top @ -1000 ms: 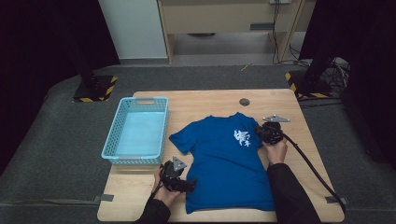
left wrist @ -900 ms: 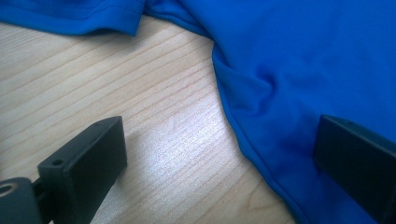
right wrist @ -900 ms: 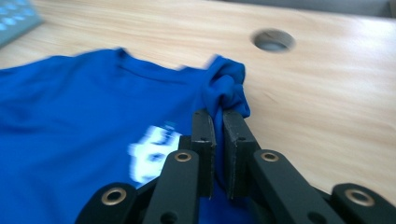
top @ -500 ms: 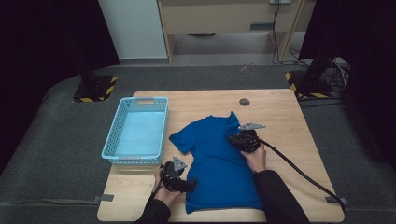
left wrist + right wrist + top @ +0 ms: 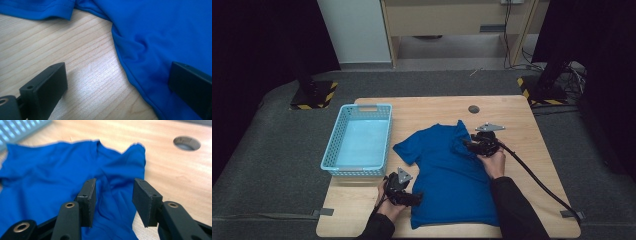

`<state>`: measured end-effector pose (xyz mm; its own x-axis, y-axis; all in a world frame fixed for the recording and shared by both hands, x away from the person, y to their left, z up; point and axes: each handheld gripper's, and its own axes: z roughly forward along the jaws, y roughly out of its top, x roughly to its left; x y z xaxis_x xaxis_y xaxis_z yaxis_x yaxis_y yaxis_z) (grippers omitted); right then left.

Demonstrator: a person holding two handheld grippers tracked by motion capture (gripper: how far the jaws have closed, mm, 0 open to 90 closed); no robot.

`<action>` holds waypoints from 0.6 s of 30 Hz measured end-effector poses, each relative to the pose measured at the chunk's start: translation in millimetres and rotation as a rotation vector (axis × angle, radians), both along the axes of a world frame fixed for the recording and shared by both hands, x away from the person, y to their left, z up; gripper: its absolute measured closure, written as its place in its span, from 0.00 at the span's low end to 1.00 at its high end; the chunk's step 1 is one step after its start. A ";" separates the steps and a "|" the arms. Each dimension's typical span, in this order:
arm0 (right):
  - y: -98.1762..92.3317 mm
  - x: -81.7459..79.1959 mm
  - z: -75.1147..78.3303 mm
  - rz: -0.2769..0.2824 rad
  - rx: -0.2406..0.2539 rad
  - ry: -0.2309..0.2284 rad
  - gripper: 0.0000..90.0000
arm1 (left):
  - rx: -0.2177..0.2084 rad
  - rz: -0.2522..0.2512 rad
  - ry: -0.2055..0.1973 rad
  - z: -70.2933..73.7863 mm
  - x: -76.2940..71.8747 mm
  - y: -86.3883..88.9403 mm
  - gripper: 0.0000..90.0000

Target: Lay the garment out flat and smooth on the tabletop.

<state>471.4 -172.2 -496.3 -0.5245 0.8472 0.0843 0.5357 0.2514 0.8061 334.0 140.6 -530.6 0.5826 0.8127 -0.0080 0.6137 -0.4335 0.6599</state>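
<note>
Nearest, the left tongs (image 5: 414, 199) stand wide apart at the blue shirt's (image 5: 447, 175) lower edge on the desk (image 5: 517, 125). Farther off, the right tongs (image 5: 466, 145), jaws just opening, hover apart over a folded-in sleeve (cloth below, unpinched). Beyond lie an empty blue basket (image 5: 379, 112) and a round desk hole (image 5: 187, 143).

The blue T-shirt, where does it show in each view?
High view: blue T-shirt lies centre, near table edge, right of the basket.
Left gripper view: top and right, over bare wood.
Right gripper view: left and centre, behind the jaws.
Shared landmark: the wooden table.
</note>
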 end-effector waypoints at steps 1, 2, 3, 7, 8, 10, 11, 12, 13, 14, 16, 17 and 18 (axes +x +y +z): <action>1.2 1.5 -3.9 -0.001 -0.013 0.005 0.60 | 0.000 -0.001 0.000 0.0 0.0 0.0 0.01; 1.8 3.6 -7.4 -0.005 -0.023 0.012 0.60 | 0.000 -0.001 0.000 0.0 0.1 0.0 0.01; 1.7 6.2 -10.8 -0.012 -0.033 0.018 0.61 | 0.000 -0.002 0.000 0.0 0.1 0.0 0.01; 0.7 14.2 -22.5 -0.024 -0.070 0.060 0.66 | 0.000 -0.005 -0.001 -0.1 0.3 0.0 0.01; 1.6 14.0 -24.9 -0.020 -0.087 0.066 0.68 | -0.001 -0.005 -0.001 -0.2 0.3 0.1 0.01; 3.7 12.0 -29.0 -0.004 -0.122 0.072 0.73 | -0.003 -0.004 -0.003 -0.3 0.1 0.0 0.01; 5.0 10.4 -30.4 0.001 -0.139 0.071 0.75 | -0.003 -0.004 -0.003 -0.4 0.0 0.0 0.01; 6.1 8.8 -31.5 0.005 -0.153 0.067 0.77 | -0.003 -0.003 -0.003 -0.4 0.0 0.0 0.01; 6.6 7.5 -31.8 0.008 -0.159 0.057 0.79 | -0.003 -0.001 -0.003 -0.3 -0.1 -0.1 0.01; 7.2 6.5 -31.4 0.008 -0.166 0.056 0.81 | -0.003 0.000 -0.003 -0.3 -0.1 -0.1 0.01; 7.4 5.5 -30.9 0.006 -0.178 0.052 0.83 | -0.002 0.001 -0.003 -0.3 -0.1 -0.2 0.01; 7.0 5.3 -30.7 0.003 -0.185 0.049 0.84 | -0.002 0.001 -0.002 -0.3 -0.1 -0.2 0.01; 6.3 5.3 -30.4 0.002 -0.187 0.049 0.84 | -0.002 0.001 -0.002 -0.3 -0.1 -0.2 0.01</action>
<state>476.7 -165.9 -526.8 -0.5255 0.8494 -0.0491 0.5726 0.3958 0.7179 333.9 140.4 -530.9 0.5820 0.8131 -0.0085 0.6124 -0.4314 0.6624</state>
